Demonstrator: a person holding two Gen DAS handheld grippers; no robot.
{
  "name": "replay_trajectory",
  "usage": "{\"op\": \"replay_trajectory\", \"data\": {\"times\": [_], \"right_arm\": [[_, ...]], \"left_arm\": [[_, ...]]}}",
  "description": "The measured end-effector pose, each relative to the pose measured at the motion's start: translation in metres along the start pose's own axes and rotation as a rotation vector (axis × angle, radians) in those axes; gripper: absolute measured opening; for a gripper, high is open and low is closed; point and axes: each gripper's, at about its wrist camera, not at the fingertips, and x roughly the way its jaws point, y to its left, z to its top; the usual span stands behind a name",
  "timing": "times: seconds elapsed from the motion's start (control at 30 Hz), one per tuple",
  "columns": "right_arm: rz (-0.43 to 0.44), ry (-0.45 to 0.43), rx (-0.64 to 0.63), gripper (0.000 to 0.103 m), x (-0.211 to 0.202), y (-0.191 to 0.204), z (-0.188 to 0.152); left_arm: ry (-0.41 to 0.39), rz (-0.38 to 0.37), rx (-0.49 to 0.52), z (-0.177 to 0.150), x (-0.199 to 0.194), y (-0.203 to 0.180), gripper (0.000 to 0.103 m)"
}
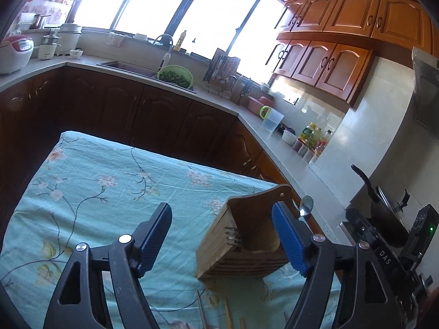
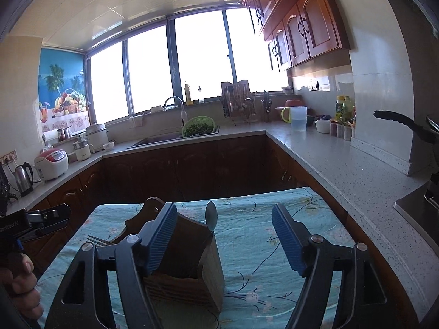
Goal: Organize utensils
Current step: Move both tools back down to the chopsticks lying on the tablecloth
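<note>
From the left wrist, a table under a teal floral tablecloth (image 1: 109, 181) stands in a kitchen with dark lower cabinets, a pale countertop (image 1: 274, 134) and bright windows. The wooden utensil holder (image 1: 241, 244) sits on the cloth toward its right side, a fork (image 1: 233, 237) poking from its near-left corner and a spoon (image 1: 306, 208) rising at its far-right. The left gripper (image 1: 222, 241) stands spread wide with nothing pinched. Wooden chopsticks (image 1: 227, 312) lie on the cloth at the bottom edge. A green colander (image 1: 177, 75) of greens rests at the sink.

From the right wrist, the right gripper (image 2: 223, 241) is likewise spread and empty, the holder (image 2: 189, 263) behind its left finger. This view alone shows a hand (image 2: 19, 282) gripping the other tool, a kettle (image 2: 24, 178) and rice cooker (image 2: 52, 164); the chopsticks are out of sight.
</note>
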Motion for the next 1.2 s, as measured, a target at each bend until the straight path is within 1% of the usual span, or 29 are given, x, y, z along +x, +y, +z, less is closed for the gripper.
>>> {"op": "replay_trajectory", "data": {"times": [0.17,0.33,0.53,0.63,0.73,0.87,1.0,1.2], "right_arm": [[0.030,0.017,0.049,0.091,-0.031,-0.006,-0.015],[0.062,0.058,0.097,0.094,-0.060,-0.009,-0.041],[0.086,0.120,0.149,0.094,-0.087,-0.012,-0.075],[0.087,0.162,0.172,0.094,-0.097,-0.014,-0.096],[0.081,0.211,0.197,0.094,-0.105,-0.014,-0.116],[0.069,0.258,0.200,0.094,-0.112,-0.015,-0.136],[0.053,0.283,0.195,0.094,-0.115,-0.018,-0.147],[0.050,0.309,0.186,0.094,-0.114,-0.018,-0.158]], "left_arm": [[0.010,0.028,-0.032,-0.030,-0.038,0.011,0.079],[0.017,0.063,-0.043,-0.059,-0.075,0.017,0.080],[0.044,0.095,-0.058,-0.089,-0.108,0.019,0.081],[0.066,0.109,-0.057,-0.099,-0.117,0.018,0.081],[0.094,0.118,-0.054,-0.116,-0.125,0.016,0.081],[0.127,0.138,-0.028,-0.132,-0.131,0.013,0.081],[0.161,0.154,0.004,-0.144,-0.132,0.008,0.081],[0.188,0.174,0.038,-0.151,-0.127,0.002,0.081]]}}
